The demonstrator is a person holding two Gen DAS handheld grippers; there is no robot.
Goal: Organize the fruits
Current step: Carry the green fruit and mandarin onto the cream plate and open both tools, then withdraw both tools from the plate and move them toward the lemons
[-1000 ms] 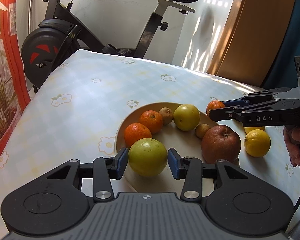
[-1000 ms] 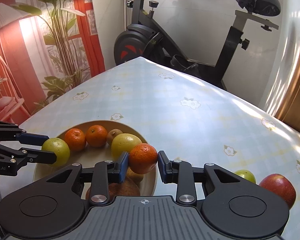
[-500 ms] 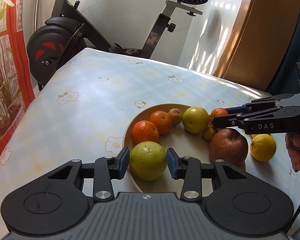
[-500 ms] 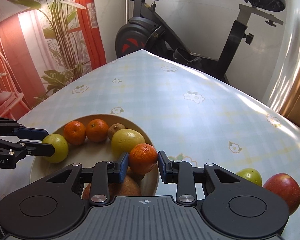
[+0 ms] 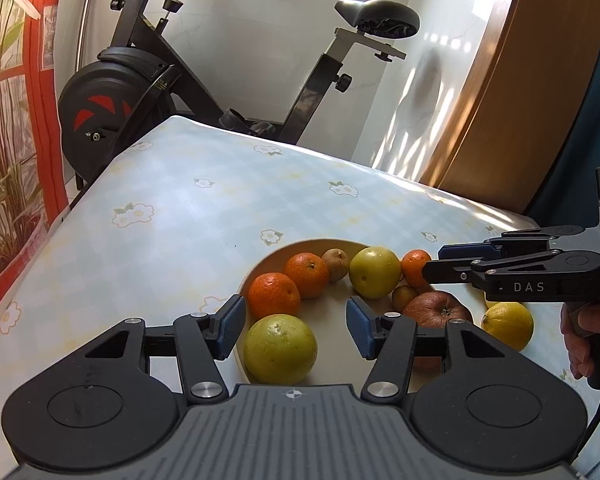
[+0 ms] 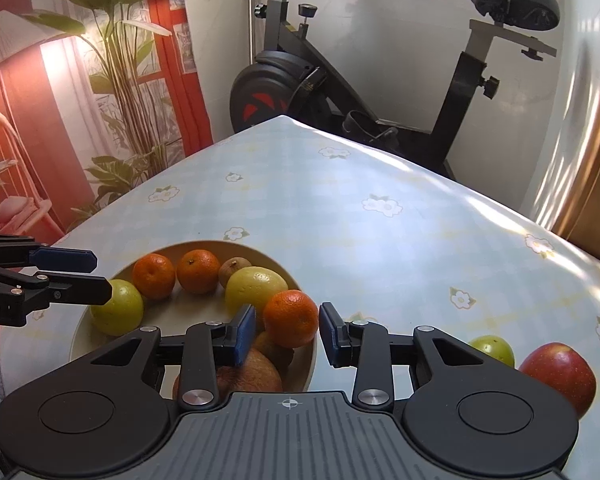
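A beige bowl (image 5: 336, 336) (image 6: 204, 250) on the flowered table holds several fruits. My left gripper (image 5: 296, 328) is open, its pads apart from the green apple (image 5: 281, 349) lying in the bowl between them. My right gripper (image 6: 287, 335) is open around an orange (image 6: 291, 319) resting on the other fruit at the bowl's near rim. The bowl also holds two oranges (image 6: 154, 276), a small brown fruit (image 6: 231, 270), a yellow-green apple (image 6: 256, 290) and a brown-red apple (image 5: 436, 312).
On the cloth right of the bowl lie a lemon (image 5: 508, 326), a small green fruit (image 6: 492, 350) and a red apple (image 6: 558, 372). An exercise bike (image 6: 340, 92) stands beyond the table's far end. A wooden door (image 5: 512, 92) is at the right.
Both grippers have opened: the left has let go of the green apple in the bowl, the right has let go of the orange on the bowl's rim side. Both have drawn back slightly.
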